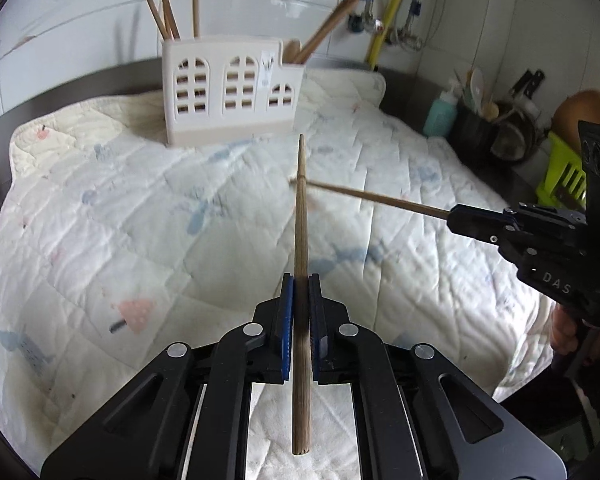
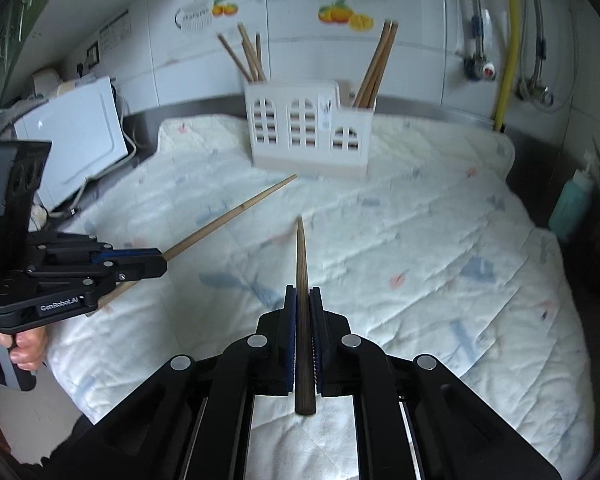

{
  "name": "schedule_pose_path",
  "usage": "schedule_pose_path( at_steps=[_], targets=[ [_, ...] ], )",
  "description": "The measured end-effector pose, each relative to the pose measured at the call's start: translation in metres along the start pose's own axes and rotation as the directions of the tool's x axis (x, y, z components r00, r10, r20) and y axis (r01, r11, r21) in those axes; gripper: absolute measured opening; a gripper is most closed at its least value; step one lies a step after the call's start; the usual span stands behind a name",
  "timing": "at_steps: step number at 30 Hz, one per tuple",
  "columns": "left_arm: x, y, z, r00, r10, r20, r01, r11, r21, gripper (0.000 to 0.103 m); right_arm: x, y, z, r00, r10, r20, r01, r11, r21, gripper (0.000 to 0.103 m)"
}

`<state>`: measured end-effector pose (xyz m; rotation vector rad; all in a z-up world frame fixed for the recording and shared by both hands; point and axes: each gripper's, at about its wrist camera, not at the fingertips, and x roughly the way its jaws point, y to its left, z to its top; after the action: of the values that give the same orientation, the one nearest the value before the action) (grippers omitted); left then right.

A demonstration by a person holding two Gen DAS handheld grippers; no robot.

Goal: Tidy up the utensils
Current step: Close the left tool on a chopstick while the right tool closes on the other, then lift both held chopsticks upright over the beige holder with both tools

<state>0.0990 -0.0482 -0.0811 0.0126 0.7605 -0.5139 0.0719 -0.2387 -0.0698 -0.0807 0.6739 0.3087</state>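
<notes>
Now your left tool [image 1: 300, 308] and right tool [image 2: 304, 320] each clamp a wooden chopstick [image 1: 301, 216], mid-carry. Next, tip both into the white utensil holder [image 1: 230, 92] at twelve o'clock.

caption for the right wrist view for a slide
Right gripper and left gripper each clamp a wooden chopstick before the white arch-windowed utensil holder.

Two handheld grippers hover above the quilted surface, each clamped on a single chopstick. The left gripper [image 1: 300, 280], jaws pressed together on its chopstick [image 1: 301, 240], points toward the surface's far edge. The right gripper [image 2: 303, 292] does likewise, gripping its chopstick [image 2: 301, 264]. A bare hand [image 2: 24, 344], apparently the left, wraps the left gripper's handle near the surface's left edge.
</notes>
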Motion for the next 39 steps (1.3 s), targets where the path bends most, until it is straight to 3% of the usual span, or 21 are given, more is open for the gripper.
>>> schedule_pose_path(
  at_steps=[5, 16, 28, 39],
  targets=[
    [-0.007, 0.003, 0.010, 1.000, -0.027, 0.002, 0.027, 1.000, -0.011, 0.005, -0.017, 0.001, 0.017, 0.999, 0.007, 0.050, -0.007, 1.000, -0.001, 0.006],
    [-0.012, 0.010, 0.021, 1.000, 0.004, 0.006, -0.004, 1.000, 0.021, 0.005, -0.031, 0.004, 0.051, 0.993, 0.018, 0.117, -0.016, 1.000, -0.021, 0.006],
    [-0.048, 0.025, 0.101, 0.988, 0.063, 0.144, -0.069, 0.997, 0.034, 0.005, -0.057, 0.001, 0.124, 0.967, 0.002, 0.256, 0.019, 0.997, -0.080, 0.006],
    [-0.058, 0.032, 0.156, 0.969, 0.070, 0.238, -0.080, 0.996, 0.029, 0.005, -0.054, -0.004, 0.181, 0.952, -0.022, 0.305, 0.062, 0.990, -0.123, 0.006]
  ],
)
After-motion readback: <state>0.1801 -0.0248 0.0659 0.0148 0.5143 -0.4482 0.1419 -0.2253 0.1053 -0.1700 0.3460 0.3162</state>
